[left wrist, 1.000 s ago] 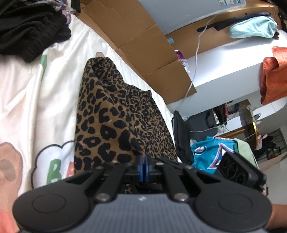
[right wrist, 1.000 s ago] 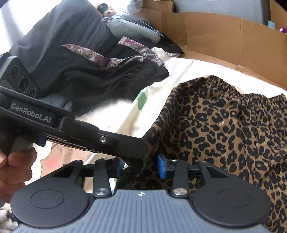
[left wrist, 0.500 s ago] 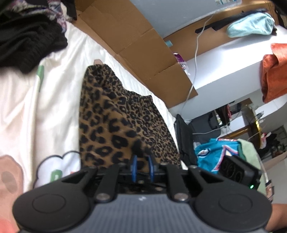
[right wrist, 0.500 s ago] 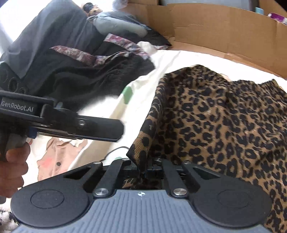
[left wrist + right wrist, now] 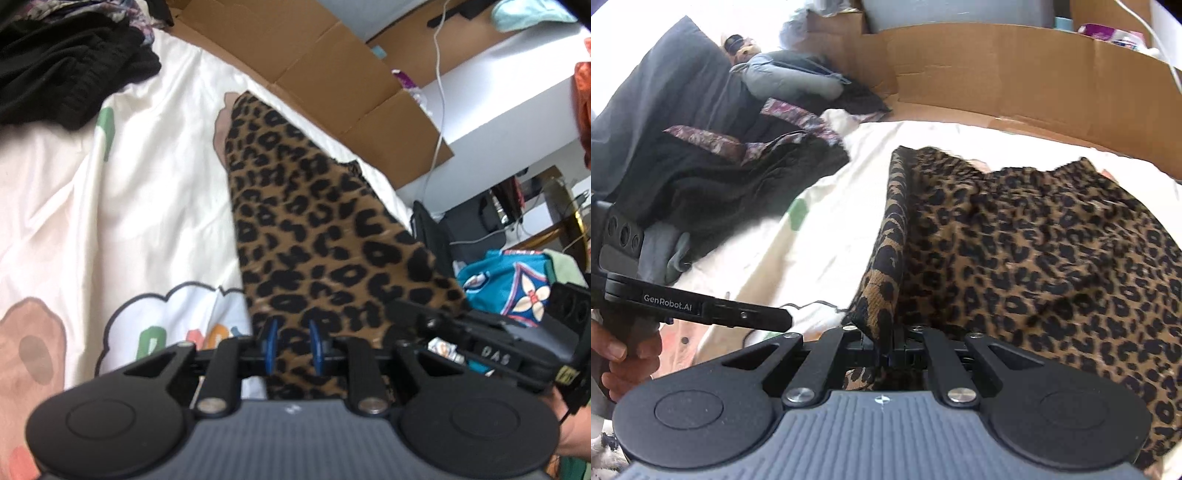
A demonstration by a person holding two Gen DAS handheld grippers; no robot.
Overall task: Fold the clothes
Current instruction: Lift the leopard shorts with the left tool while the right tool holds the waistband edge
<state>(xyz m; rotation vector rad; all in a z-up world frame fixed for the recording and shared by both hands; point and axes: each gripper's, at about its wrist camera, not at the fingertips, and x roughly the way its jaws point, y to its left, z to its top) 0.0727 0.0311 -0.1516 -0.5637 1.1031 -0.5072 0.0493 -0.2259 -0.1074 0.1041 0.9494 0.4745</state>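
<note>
A leopard-print garment [image 5: 314, 221] lies on a white printed bed sheet [image 5: 129, 221]. In the left wrist view my left gripper [image 5: 293, 347] is open, its blue pads [image 5: 271, 347] apart with the fabric just ahead of them. My right gripper [image 5: 400, 314] comes in from the right and pinches the cloth. In the right wrist view my right gripper [image 5: 886, 345] is shut on the near left edge of the leopard garment [image 5: 1034, 258], which stands up as a fold. My left gripper [image 5: 785, 319] sits just left of that edge, apart from it, held by a hand [image 5: 620, 354].
A pile of black and dark clothes [image 5: 720, 184] covers the sheet's far left. Cardboard panels [image 5: 1015, 74] line the far side of the bed. Past the bed edge are a white desk [image 5: 517, 92], cables, a black bag and a teal cloth [image 5: 506, 280].
My left gripper, shut on the garment a second ago, has opened and let it go. My right gripper has shut on the same edge and lifted it.
</note>
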